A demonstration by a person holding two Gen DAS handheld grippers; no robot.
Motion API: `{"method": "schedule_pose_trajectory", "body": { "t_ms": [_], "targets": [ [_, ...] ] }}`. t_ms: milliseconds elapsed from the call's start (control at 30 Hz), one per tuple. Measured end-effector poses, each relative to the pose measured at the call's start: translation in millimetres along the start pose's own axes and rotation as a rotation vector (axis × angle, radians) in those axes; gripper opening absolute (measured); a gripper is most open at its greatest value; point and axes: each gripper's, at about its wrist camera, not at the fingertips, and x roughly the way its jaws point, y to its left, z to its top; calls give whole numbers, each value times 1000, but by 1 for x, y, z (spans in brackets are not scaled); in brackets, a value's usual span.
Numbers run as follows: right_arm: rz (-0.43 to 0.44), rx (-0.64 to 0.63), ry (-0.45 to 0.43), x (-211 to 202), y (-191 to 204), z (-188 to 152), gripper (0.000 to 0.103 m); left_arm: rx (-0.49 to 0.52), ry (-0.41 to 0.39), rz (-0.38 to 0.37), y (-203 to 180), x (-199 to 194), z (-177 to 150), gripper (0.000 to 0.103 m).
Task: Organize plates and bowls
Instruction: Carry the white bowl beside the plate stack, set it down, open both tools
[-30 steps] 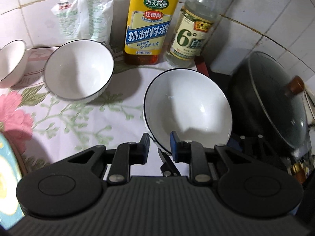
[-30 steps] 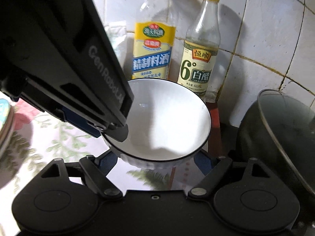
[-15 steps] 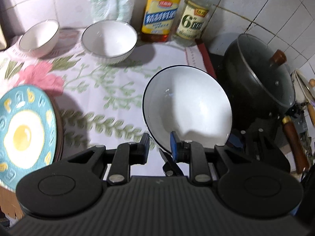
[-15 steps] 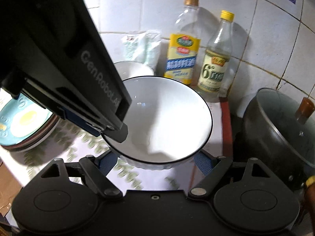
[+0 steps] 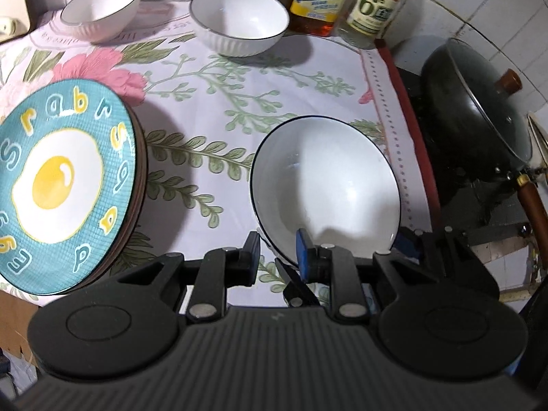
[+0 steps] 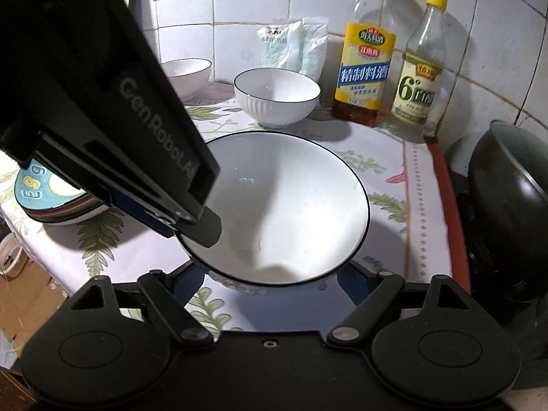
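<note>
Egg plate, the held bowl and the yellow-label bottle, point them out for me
Egg plate (image 5: pixel 56 181): left wrist view, on the yolk.
Held bowl (image 6: pixel 291 198): right wrist view, on its inner wall.
Yellow-label bottle (image 6: pixel 364 68): right wrist view, on its label.

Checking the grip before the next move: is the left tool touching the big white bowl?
Touching. In the left wrist view the left tool is clamped on the near rim of the big white bowl, one finger inside, one outside.

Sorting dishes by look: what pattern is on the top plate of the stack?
Teal plate with a fried egg and letters; left wrist view.
</note>
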Motion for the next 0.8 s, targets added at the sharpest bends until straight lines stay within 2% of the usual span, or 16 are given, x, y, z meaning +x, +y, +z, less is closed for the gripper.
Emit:
{"method": "schedule_pose_trajectory", "body": {
  "t_ms": [333, 500, 600, 667, 800],
  "targets": [
    [5, -43, 27, 18, 11, -2, 87, -21, 22, 10, 17, 17, 0, 20],
    [9, -15, 61, 16, 9, 2, 87, -28, 40, -3, 19, 17, 2, 20],
    [8, -1, 72, 6, 10, 2, 87, -13, 56, 9, 19, 14, 3, 24],
    [-5, 15, 65, -4, 10, 1, 87, 14, 52, 12, 19, 8, 2, 37],
    [-25, 77, 33, -29, 8, -1, 87, 53, 28, 13, 23, -11, 0, 40]
  ]
}}
